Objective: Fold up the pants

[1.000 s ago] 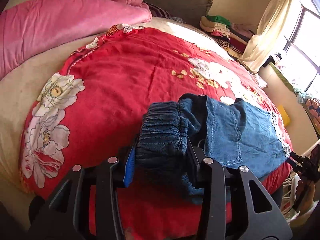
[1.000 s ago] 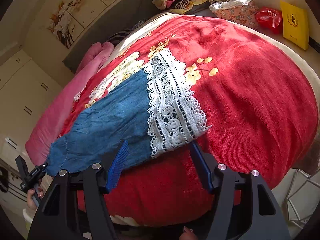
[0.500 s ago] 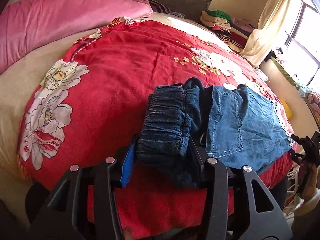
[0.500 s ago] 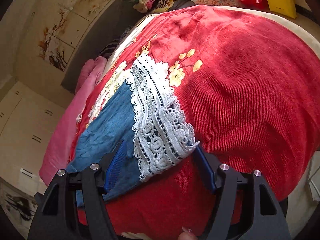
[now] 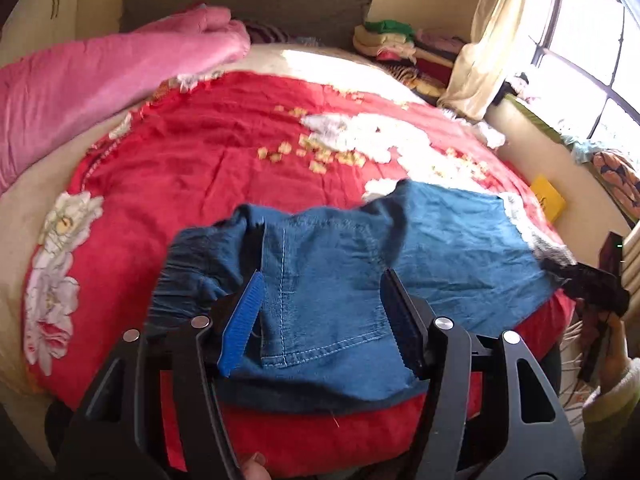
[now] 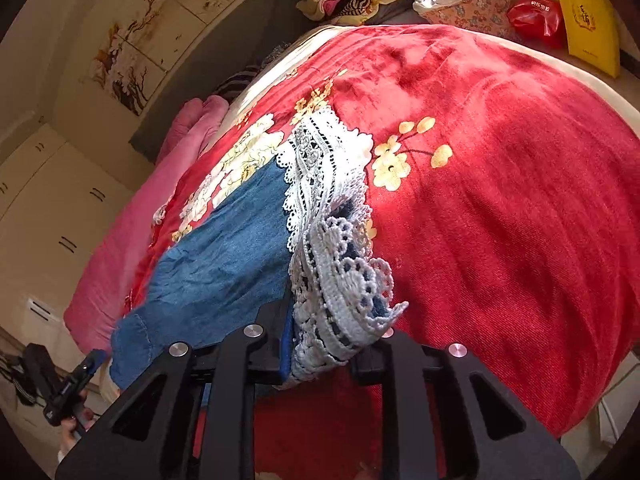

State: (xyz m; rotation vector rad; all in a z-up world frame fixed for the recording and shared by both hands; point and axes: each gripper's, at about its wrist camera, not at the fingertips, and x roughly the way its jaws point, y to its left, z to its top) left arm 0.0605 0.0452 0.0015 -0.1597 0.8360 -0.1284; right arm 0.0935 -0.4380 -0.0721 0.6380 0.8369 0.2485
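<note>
Blue denim pants [image 5: 420,256] with a white lace hem [image 6: 332,216] lie across the near edge of a red flowered quilt [image 5: 224,160]. In the left wrist view my left gripper [image 5: 324,320] stands open over the waist end, its jaws apart on either side of the back pocket, the gathered waistband [image 5: 192,268] to its left. In the right wrist view my right gripper [image 6: 324,344] is shut on the lace hem, which bunches up between its fingers. The right gripper also shows at the far right of the left wrist view [image 5: 588,284].
A pink blanket [image 5: 100,80] lies along the far left of the bed. Folded clothes [image 5: 392,40] are stacked by the grey headboard [image 5: 240,4]. A curtain and window are at the right. A yellow bag [image 6: 588,24] and red bag [image 6: 532,16] lie beyond the bed.
My left gripper has let go of the waistband and opened, shifting right over the pocket. My right gripper has closed on the lace hem and lifted it.
</note>
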